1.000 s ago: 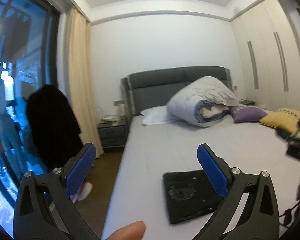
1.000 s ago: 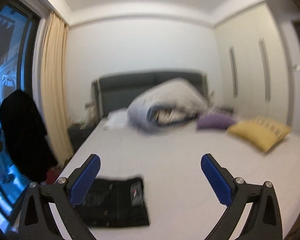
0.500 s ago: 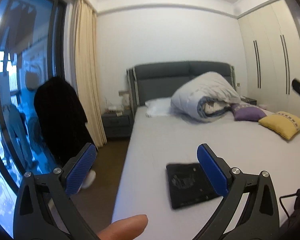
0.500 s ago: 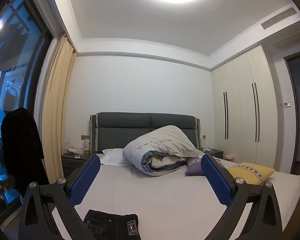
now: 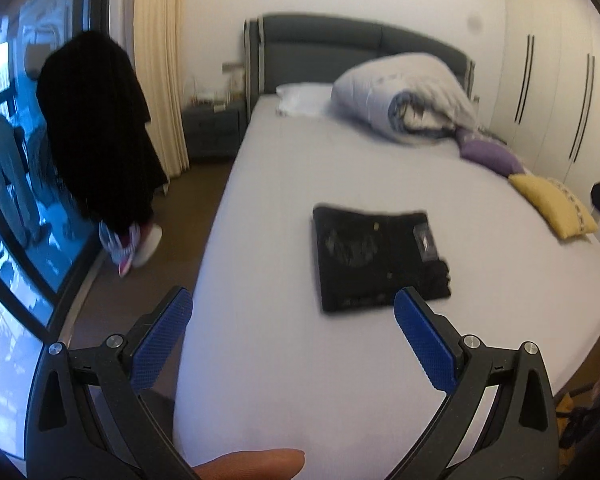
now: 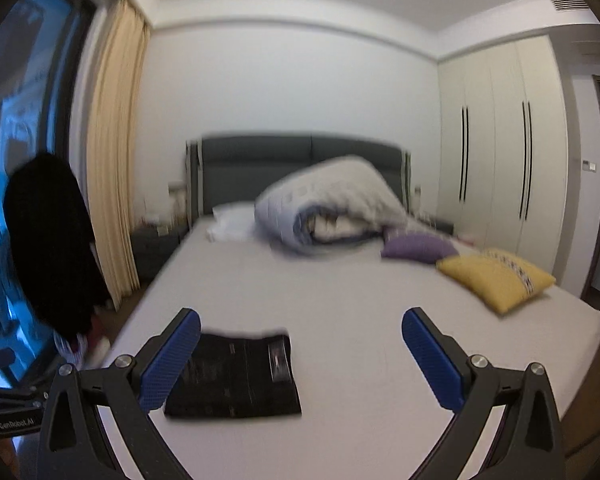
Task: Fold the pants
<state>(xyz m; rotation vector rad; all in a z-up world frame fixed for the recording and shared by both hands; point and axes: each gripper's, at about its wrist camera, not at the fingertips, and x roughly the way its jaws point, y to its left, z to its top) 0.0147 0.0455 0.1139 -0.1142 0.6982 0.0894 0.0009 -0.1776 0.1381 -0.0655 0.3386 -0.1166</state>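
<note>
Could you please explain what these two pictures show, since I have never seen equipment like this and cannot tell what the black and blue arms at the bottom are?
There is no robot here. A person holds a two-fingered tool in each hand, and a wide-angle camera on each tool looks forward along its fingers. One picture comes from the left hand-held gripper, the other from the right hand-held gripper. The blue parts are its finger pads. Both are open and hold nothing.

Ahead is a bed. On it lie black pants, already folded into a compact rectangle, a rolled duvet, a white pillow, a purple cushion and a yellow cushion. The pictures are slightly blurred.
</note>
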